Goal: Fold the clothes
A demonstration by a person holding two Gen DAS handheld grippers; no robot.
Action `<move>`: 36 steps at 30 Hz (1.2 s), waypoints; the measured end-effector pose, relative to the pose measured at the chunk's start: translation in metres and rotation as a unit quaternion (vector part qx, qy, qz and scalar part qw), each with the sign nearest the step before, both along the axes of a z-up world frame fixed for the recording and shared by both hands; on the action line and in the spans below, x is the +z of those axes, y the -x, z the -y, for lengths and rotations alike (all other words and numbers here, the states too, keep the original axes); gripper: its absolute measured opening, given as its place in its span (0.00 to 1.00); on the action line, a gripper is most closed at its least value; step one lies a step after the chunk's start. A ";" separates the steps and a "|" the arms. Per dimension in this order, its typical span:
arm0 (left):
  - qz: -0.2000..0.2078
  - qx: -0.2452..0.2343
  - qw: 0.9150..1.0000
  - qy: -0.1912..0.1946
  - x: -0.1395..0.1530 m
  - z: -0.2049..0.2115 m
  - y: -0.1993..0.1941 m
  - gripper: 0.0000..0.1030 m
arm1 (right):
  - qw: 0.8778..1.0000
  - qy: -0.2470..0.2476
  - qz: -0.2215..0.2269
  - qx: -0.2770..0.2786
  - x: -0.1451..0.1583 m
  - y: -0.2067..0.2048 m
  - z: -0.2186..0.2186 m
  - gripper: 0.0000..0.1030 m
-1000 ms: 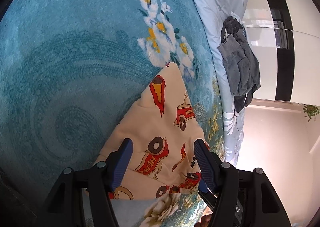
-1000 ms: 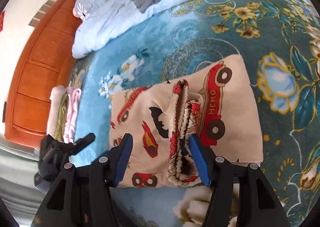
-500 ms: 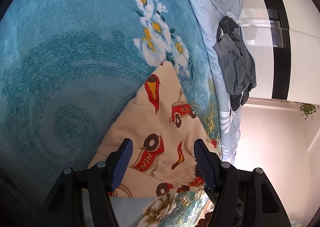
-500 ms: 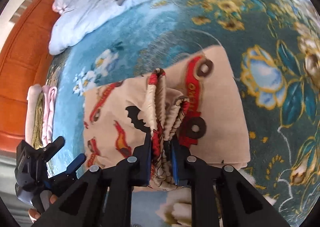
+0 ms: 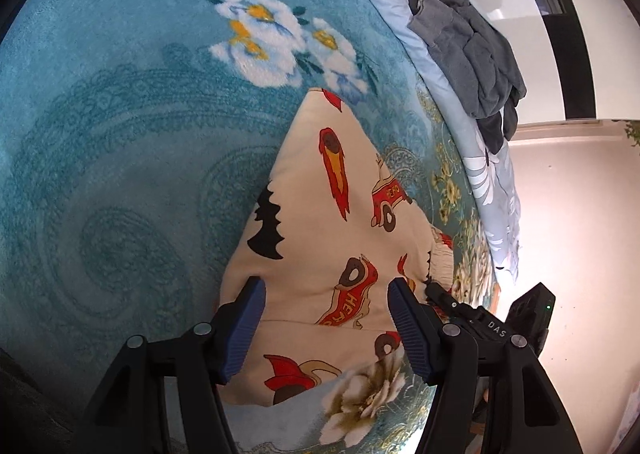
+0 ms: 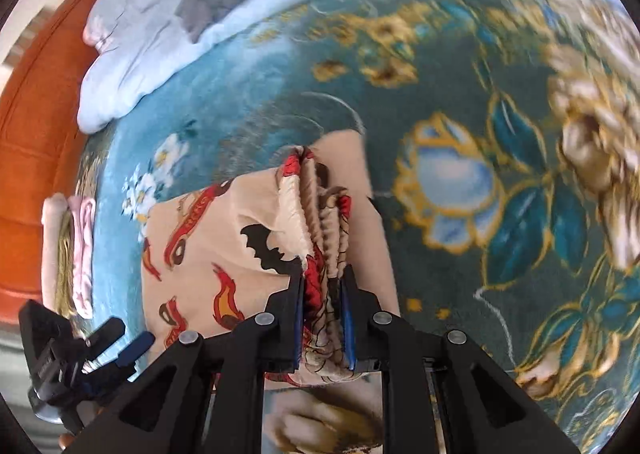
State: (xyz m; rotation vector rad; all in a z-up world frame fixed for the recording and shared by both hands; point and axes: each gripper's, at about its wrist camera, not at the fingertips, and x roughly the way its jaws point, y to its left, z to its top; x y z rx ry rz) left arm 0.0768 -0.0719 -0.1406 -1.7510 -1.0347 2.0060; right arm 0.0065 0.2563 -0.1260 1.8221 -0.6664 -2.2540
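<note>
from the left wrist, the left gripper (image 5: 326,328) hovers with jaws spread and nothing between them, above the cream printed garment (image 5: 328,222), soft knit with red fire engines, flames and a black bat, lying on the plush teal floral blanket (image 5: 120,126) of the bed; a grey garment (image 5: 468,42) sits crumpled on the pale blue quilt (image 5: 436,66) beyond. from the right wrist, the right gripper (image 6: 323,314) has its jaws pinching the bunched, ribbed edge of the same garment, gathered into upright pleats. i'd say a fold is starting; next the pinched edge likely needs carrying across while the left pins or takes a corner.
</note>
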 end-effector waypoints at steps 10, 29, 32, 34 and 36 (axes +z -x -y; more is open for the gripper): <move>-0.041 -0.001 0.999 -0.031 0.013 0.001 0.000 0.66 | 0.995 -0.081 -0.043 0.047 0.045 -0.002 -0.001 0.20; -0.090 0.010 0.996 0.007 0.025 0.001 0.000 0.66 | 0.992 0.020 -0.035 0.121 0.022 -0.022 0.022 0.43; -0.032 0.070 0.997 0.027 0.006 0.021 0.002 0.68 | 0.996 0.018 -0.056 0.071 0.027 -0.022 -0.001 0.59; 0.027 0.099 0.994 0.026 -0.015 0.031 0.003 0.69 | 0.998 -0.007 -0.044 0.038 0.020 -0.020 -0.014 0.72; 0.045 0.096 0.994 0.012 -0.025 0.027 0.006 0.69 | 0.999 -0.003 -0.028 0.027 0.009 -0.021 -0.022 0.72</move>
